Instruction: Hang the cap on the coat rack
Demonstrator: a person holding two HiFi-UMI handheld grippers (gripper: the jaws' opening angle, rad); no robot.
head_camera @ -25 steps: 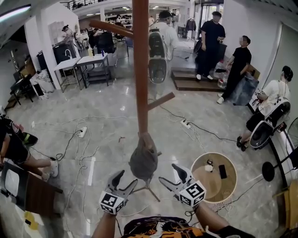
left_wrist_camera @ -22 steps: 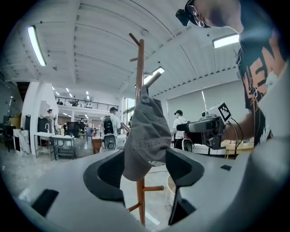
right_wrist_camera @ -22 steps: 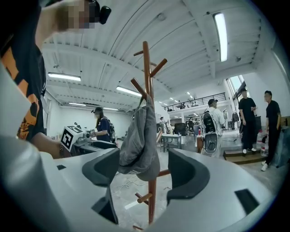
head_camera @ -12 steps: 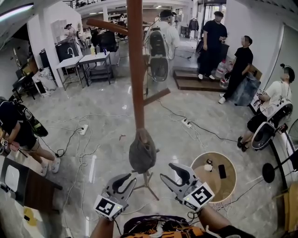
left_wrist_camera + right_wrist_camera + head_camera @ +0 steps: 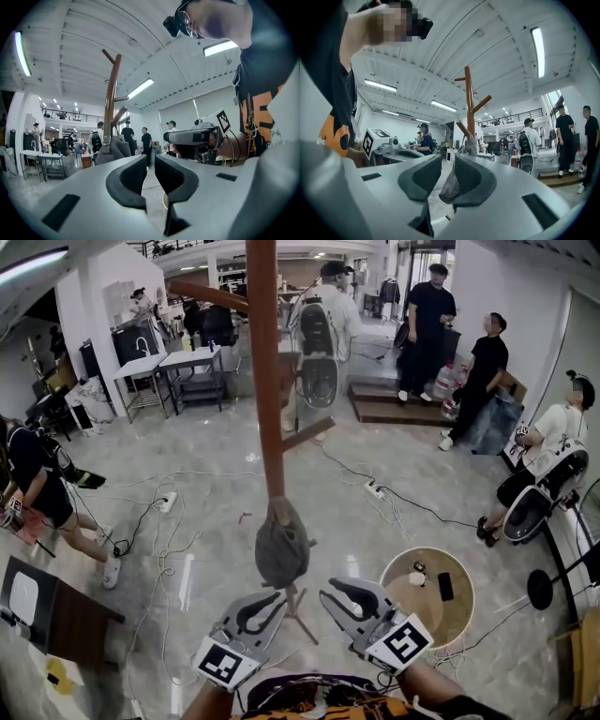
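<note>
1. Currently, cap (image 5: 283,545): grey, soft, slumped over a low peg of the coat rack (image 5: 264,381), against the post. By the look of it, the hanging is done.
2. Left gripper (image 5: 274,606): below the rack's cap peg, clear of the cap. Its jaws are closing to a narrow slit with nothing between them.
3. Right gripper (image 5: 336,607): same level, on the rack's other side. Its jaws are closing and stand wider apart than the left's. They are empty; the cap shows only beyond the gap.
4. Step in hand, judged: release and retreat. Done well, both grippers draw straight back from the rack, not brushing the cap, since it sits loosely and a nudge may tip it off.
5. Edges: the rack's splayed feet (image 5: 298,615) lie just beneath the grippers. A round tabletop (image 5: 412,610) stands near the rack's right.
6. Open room: bare floor toward the holder. Cables (image 5: 169,559) trail left of the rack, and bystanders stand well apart.
</note>
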